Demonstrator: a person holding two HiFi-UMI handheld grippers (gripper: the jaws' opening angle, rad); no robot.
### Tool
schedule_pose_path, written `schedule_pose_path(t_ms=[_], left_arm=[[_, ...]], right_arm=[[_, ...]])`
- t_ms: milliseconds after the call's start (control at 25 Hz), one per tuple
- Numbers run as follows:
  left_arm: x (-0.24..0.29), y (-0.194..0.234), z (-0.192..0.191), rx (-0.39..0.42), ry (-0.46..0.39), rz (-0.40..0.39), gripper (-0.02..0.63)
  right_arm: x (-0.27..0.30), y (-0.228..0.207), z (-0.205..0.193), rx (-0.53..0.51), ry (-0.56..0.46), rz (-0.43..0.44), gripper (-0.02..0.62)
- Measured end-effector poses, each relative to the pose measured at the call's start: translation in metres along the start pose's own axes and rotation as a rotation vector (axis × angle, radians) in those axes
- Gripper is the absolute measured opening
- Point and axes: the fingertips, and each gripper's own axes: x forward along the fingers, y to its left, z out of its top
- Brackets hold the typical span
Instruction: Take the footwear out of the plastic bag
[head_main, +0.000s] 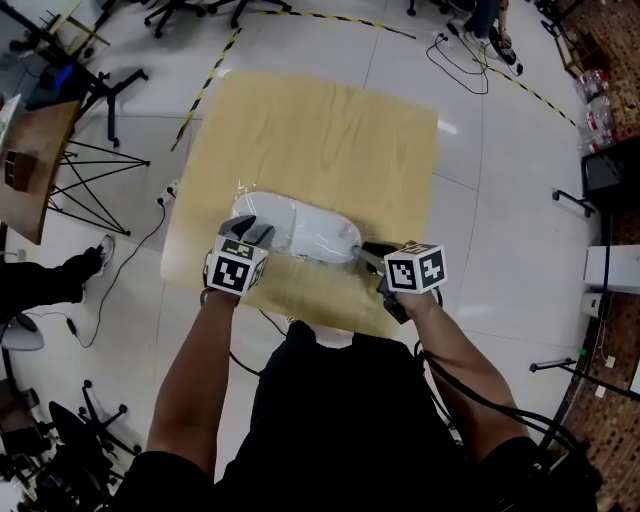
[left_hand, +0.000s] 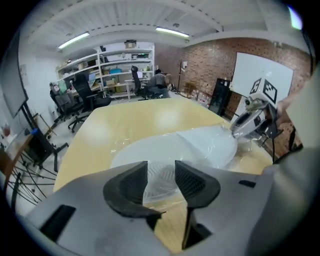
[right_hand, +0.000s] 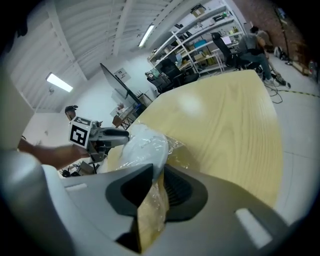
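Seen from above, a person stands at the near edge of a pale wooden table, holding a two-jaw gripper in each hand. A white shoe lies on its side across the near part of the table, sealed inside a clear plastic bag whose film glints around it. The left gripper is at the shoe's left end and the right gripper at its right end, each carrying a cube with black-and-white square markers. In the left gripper view, the jaws stand wide apart; the ribbed white end of the bagged shoe sits in the gap between them, and the pads do not press on it. In the right gripper view, the jaws are drawn narrow and pinch a crumpled fold of the bag's film, with the shoe's white body just beyond the fingertips. The floor around the table is pale tile, with office chairs and cables at the edges of the head view.
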Motion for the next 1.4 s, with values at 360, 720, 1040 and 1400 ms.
schedule_pose_path(t_ms=[360, 720, 1040, 1400], left_arm=[[0.002, -0.014, 0.009, 0.066, -0.017, 0.005, 0.106], [0.007, -0.037, 0.024, 0.172, -0.046, -0.022, 0.093], [0.015, -0.056, 0.024, 0.266, -0.011, 0.003, 0.008], [0.017, -0.062, 0.028, 0.332, 0.007, -0.021, 0.008]], right_arm=[[-0.025, -0.012, 0.01, 0.155, -0.047, 0.105, 0.043], [-0.063, -0.008, 0.015, 0.364, -0.174, 0.301, 0.031], [-0.055, 0.003, 0.009, 0.096, -0.109, 0.116, 0.035], [-0.066, 0.003, 0.003, 0.231, -0.08, 0.206, 0.032]])
